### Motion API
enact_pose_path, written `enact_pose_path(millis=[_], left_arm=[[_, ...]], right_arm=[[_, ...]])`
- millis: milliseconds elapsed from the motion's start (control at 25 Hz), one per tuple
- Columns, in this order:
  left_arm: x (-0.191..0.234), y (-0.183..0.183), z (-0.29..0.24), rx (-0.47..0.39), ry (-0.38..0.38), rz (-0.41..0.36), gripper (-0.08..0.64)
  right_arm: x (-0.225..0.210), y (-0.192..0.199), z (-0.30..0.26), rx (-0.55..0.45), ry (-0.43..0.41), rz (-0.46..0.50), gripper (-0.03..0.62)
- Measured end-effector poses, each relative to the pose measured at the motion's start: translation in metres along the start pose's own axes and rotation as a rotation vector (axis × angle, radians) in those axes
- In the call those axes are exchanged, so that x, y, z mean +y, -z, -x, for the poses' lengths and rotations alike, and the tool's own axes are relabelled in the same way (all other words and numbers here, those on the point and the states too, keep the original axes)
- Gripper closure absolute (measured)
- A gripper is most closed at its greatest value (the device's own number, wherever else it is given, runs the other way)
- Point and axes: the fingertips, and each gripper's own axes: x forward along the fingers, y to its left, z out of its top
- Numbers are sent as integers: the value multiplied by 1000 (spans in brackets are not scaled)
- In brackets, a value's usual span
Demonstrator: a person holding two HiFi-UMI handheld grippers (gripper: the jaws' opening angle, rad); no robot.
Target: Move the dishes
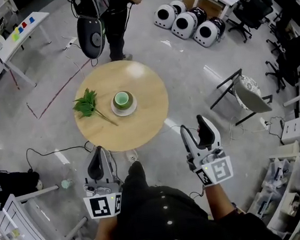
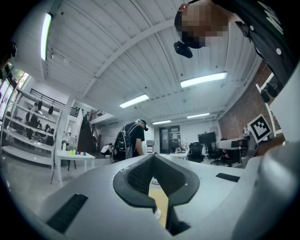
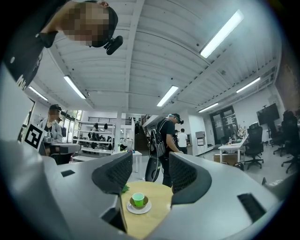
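A green cup stands on a green saucer atop a white plate, near the middle of a round wooden table. A green leafy sprig lies just left of it. Both grippers are off the table's near edge, pointing level at it. My left gripper is shut with nothing in it. My right gripper is open and empty; through its gap I see the cup and plate farther off on the table.
A person with a backpack stands at the table's far side beside a black oval case. A folding chair is to the right. Round white machines sit beyond. Cables run on the floor at left.
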Motion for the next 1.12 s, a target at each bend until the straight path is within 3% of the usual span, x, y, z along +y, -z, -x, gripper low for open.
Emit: enact_pose_path(millis=[560,1120], left_arm=[[87,0,-128,-13,23,7,543],[152,19,-192,32,49,41,543]], right_arm=[[-12,-3,-156,2,-20,18,373],[1,12,-253,57,-41,40,377]])
